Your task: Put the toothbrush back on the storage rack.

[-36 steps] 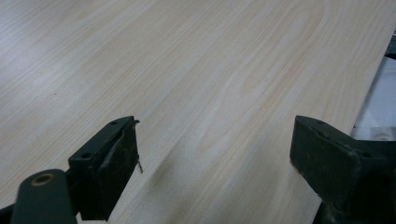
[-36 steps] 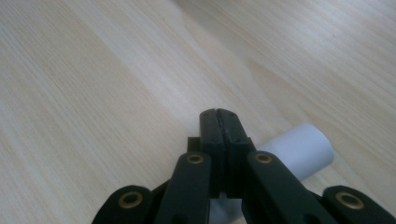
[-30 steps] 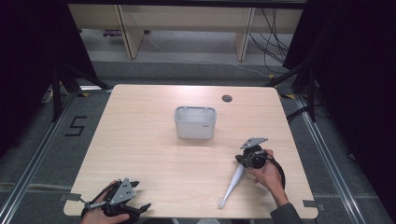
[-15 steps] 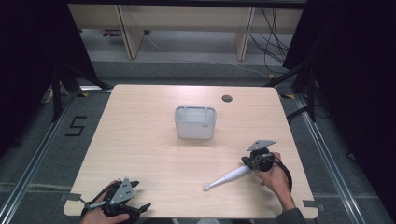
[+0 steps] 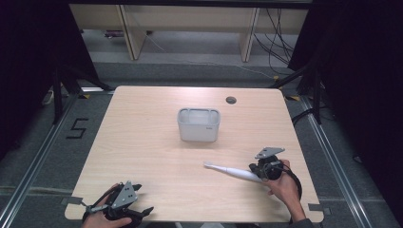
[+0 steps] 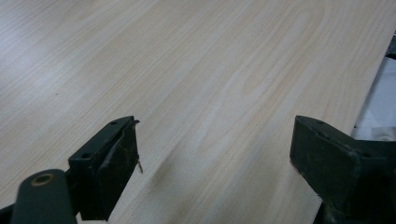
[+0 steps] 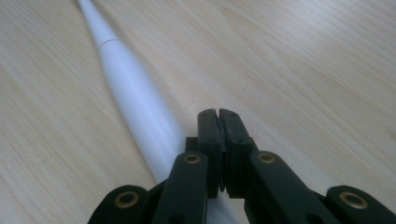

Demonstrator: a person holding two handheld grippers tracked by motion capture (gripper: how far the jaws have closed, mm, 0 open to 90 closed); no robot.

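White toothbrush-like wand (image 5: 234,171): lies on table (image 5: 142,142), in front of the grey bin (image 5: 198,125), passing beside and under right gripper (image 7: 218,116), whose jaws are closed empty. Left gripper (image 6: 215,149): jaws apart, empty.

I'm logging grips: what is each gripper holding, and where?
Nothing: the right gripper is shut empty beside the white wand; the left gripper is open and empty.

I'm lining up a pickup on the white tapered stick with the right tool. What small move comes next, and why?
Probably open the right tool and shift it sideways over the white stick so the jaws straddle its thick end. The jaws stand shut with nothing between them, and the stick lies flat on the table just beside them.
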